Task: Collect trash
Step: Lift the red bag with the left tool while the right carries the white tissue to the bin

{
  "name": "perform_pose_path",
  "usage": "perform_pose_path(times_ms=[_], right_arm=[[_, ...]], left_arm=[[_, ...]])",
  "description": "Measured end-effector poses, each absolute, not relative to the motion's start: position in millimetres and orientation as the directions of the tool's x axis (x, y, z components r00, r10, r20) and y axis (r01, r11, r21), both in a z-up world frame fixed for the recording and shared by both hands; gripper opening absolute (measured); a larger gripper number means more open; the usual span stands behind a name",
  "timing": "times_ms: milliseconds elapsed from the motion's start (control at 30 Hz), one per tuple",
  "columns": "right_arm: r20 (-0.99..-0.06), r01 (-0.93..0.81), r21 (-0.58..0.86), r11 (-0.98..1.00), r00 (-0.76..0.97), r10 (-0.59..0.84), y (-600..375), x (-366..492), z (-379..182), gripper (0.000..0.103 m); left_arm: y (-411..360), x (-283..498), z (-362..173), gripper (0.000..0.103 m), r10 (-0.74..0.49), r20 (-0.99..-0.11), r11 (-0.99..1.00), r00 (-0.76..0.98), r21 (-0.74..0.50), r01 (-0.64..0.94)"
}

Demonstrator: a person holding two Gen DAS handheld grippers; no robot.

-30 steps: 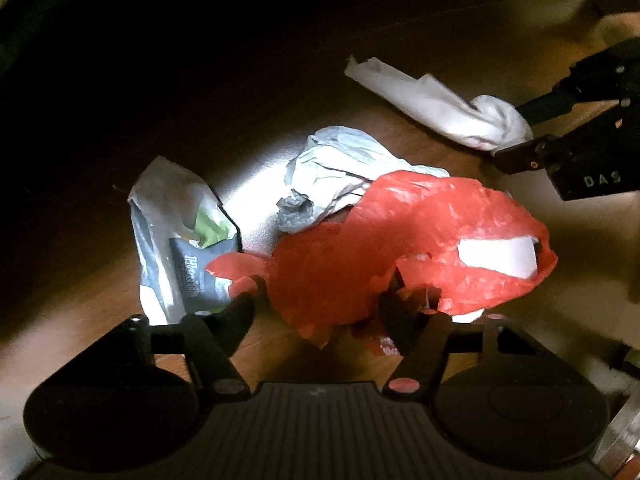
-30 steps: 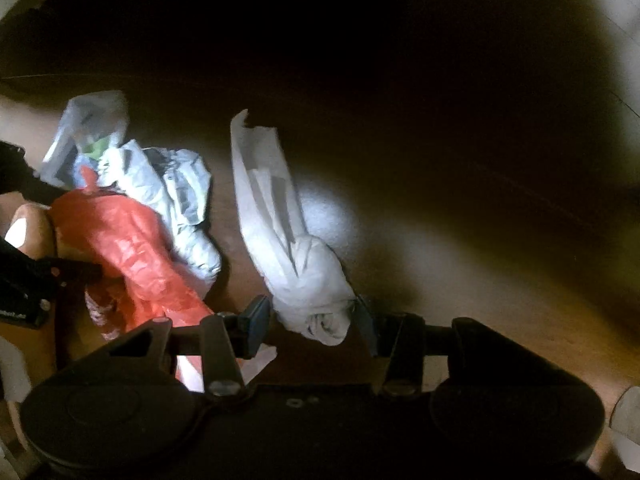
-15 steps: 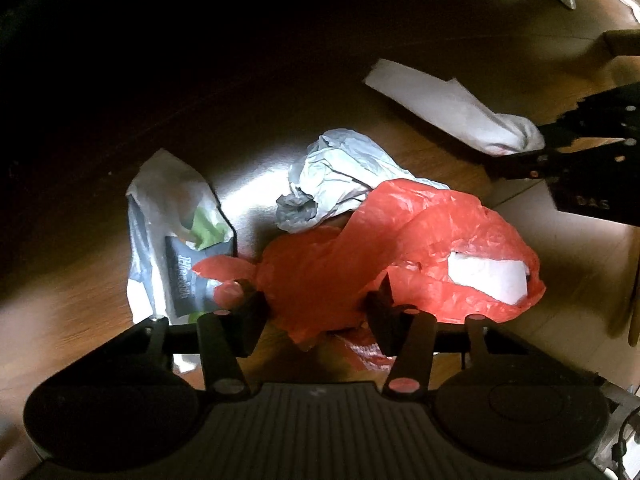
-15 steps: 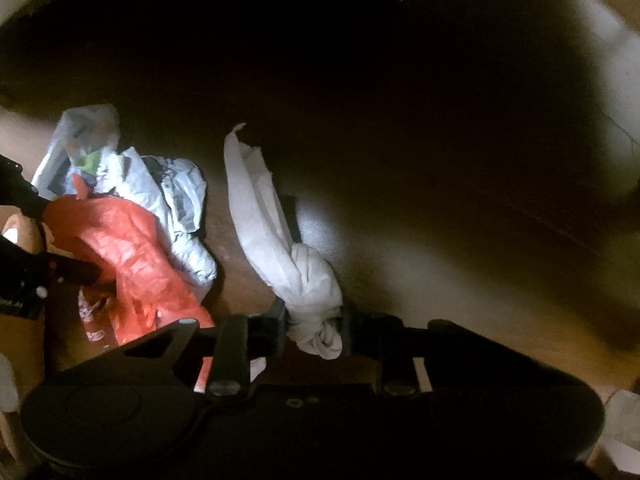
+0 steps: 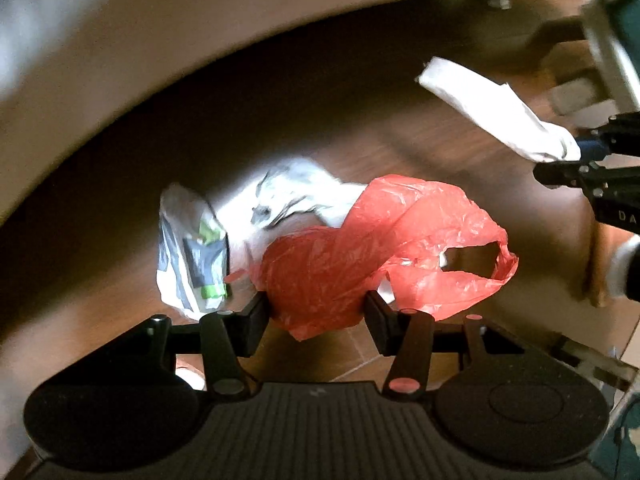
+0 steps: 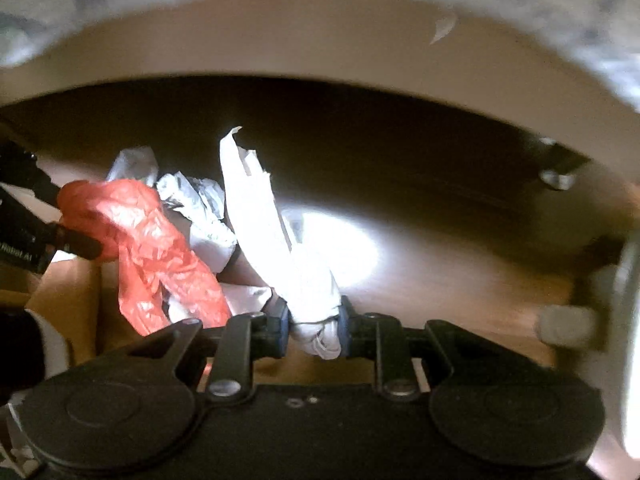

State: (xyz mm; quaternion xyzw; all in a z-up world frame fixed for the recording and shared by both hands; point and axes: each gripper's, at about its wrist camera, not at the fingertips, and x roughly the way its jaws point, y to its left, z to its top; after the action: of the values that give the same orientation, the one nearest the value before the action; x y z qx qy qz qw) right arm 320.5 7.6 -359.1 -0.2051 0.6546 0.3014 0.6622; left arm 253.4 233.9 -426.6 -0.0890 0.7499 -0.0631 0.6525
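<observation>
The left tongs (image 5: 314,306) are clamped on the bunched end of a red plastic bag (image 5: 384,248), their pads pressing it from both sides, while the rest of the bag hangs loose and spreads to the right with a torn opening near its far edge. Beyond the bag, on the wooden floor (image 5: 420,148), a printed wrapper (image 5: 192,256) with grey and green panels lies at left and a crumpled grey-white bag (image 5: 296,196) sits just behind the red one; the wrapper's lettering is too blurred to read. The right tongs (image 6: 314,328) grip the knotted end of a long white paper wad (image 6: 272,232), which stretches away from the pads and ends in a ragged tip. In the left wrist view the body of the right tongs shows the letters "DA" at the picture's edge; in the right wrist view the left tongs' body carries a partly readable "…AI". Compared with a second ago, both tongs have closed from a wider stance onto their pieces, both pieces now hang off the floor, and the pale underside of a piece of furniture (image 6: 320,40) fills the top of both views, where only dark floor showed.
</observation>
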Motion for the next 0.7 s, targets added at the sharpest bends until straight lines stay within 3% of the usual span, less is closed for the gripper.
perform_pose_path(times_ms=[267, 700], right_arm=[[-0.981, -0.615, 0.116, 0.780, 0.051, 0.186, -36, 310, -245, 0.023], [-0.907, -0.464, 0.051, 0.885, 0.348, 0.235, -126, 285, -78, 0.023]], left_arm=[[212, 266, -320, 0.051, -0.229, -0.973, 0.973, -0.022, -0.229, 0.001], [154, 257, -138, 0.051, -0.218, -0.944, 0.974, 0.248, -0.226, -0.004]])
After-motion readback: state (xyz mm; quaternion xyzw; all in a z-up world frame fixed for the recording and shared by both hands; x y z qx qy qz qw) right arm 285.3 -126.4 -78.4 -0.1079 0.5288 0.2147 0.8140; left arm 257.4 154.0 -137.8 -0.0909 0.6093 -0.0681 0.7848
